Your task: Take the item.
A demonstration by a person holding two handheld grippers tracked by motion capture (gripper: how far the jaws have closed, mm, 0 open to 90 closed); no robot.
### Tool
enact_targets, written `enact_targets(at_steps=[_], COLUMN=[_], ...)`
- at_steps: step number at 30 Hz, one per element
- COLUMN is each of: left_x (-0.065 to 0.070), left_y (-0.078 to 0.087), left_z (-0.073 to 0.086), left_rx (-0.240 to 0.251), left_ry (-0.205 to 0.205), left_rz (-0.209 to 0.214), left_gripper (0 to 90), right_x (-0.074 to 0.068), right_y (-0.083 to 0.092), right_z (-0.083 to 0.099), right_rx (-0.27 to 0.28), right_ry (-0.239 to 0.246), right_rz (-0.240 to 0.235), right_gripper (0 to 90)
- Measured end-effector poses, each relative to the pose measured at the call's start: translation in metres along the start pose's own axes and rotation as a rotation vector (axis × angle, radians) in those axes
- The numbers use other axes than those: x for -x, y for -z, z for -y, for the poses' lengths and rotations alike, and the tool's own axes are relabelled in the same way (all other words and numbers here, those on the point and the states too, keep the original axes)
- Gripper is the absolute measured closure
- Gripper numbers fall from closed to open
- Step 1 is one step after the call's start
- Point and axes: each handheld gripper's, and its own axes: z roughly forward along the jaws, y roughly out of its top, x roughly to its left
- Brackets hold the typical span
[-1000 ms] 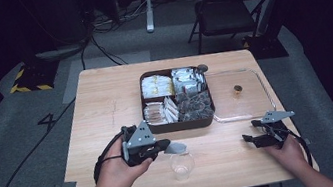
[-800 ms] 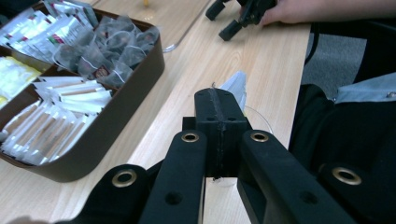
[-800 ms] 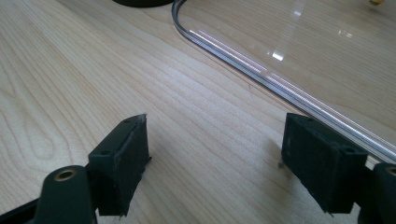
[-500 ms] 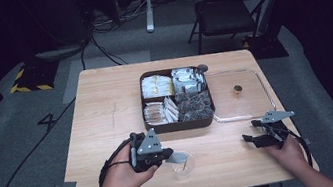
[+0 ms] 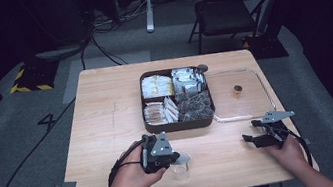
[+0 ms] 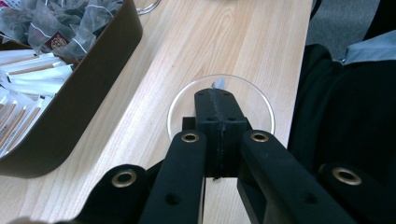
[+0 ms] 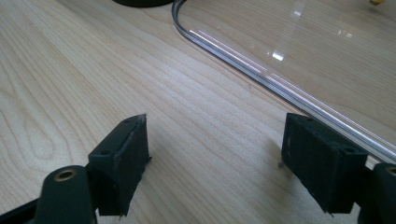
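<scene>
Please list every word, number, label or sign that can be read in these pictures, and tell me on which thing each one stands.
"4": a dark figure marked on the grey floor, left of the table.
Red-brown tag on a tea bag in the brown tray: it carries a pale mark, too small to read.
White packets in the tray's far compartment: printing too blurred to read.
White sachets beside the tea bags: no legible text.
</scene>
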Motion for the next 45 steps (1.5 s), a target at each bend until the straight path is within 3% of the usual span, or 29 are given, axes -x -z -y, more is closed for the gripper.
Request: enact_targets(at_steps=[3, 6, 12, 15, 17, 24, 26, 29, 31, 39, 41, 45], left_x=[0.001, 0.003, 0.002, 0.001, -0.003, -0.016, -0.026, -0.034, -0.045, -0.066, -0.073, -0.082], left_y=[-0.002, -0.003, -0.002, -0.001, 0.003, 0.018, 0.025, 0.029, 0.033, 0.033, 0.029, 0.025], left_z=[-0.001, -0.001, -0.001, 0.0, 0.003, 0.015, 0.024, 0.032, 0.045, 0.076, 0.088, 0.103], left_rx=[0.003, 0.021, 0.046, 0.062, 0.093, 0.143, 0.151, 0.145, 0.127, 0.091, 0.054, 0.05], left_ry=[0.0, 0.011, 0.017, 0.032, 0.063, 0.115, 0.147, 0.166, 0.202, 0.27, 0.282, 0.309], left_rz=[0.014, 0.033, 0.033, 0.029, 0.021, -0.059, -0.116, -0.146, -0.184, -0.253, -0.288, -0.28], left_gripper=[88.9, 80.3, 75.8, 67.5, 63.4, 47.5, 42.8, 39.5, 37.4, 36.1, 35.7, 33.6], right_x=[0.0, 0.0, 0.0, 0.0, 0.0, 0.0, 0.0, 0.0, 0.0, 0.002, 0.002, 0.003], right_y=[0.0, 0.0, 0.0, 0.0, 0.0, 0.0, 0.0, 0.0, 0.0, 0.0, 0.001, 0.001], right_z=[0.0, 0.0, 0.0, 0.0, 0.0, 0.0, 0.0, 0.0, 0.0, 0.0, 0.001, 0.001], right_rx=[0.0, 0.0, 0.0, 0.0, 0.0, 0.0, 0.001, 0.0, 0.0, 0.0, -0.001, -0.001], right_ry=[0.0, 0.0, 0.0, 0.0, 0.0, 0.0, 0.001, 0.001, 0.002, 0.013, 0.024, 0.027], right_rz=[0.0, 0.0, 0.0, 0.0, 0.0, -0.002, -0.003, -0.003, -0.003, -0.016, -0.026, -0.028], right_gripper=[23.3, 23.3, 23.3, 23.3, 23.2, 23.3, 23.2, 23.3, 23.2, 23.0, 22.9, 22.8])
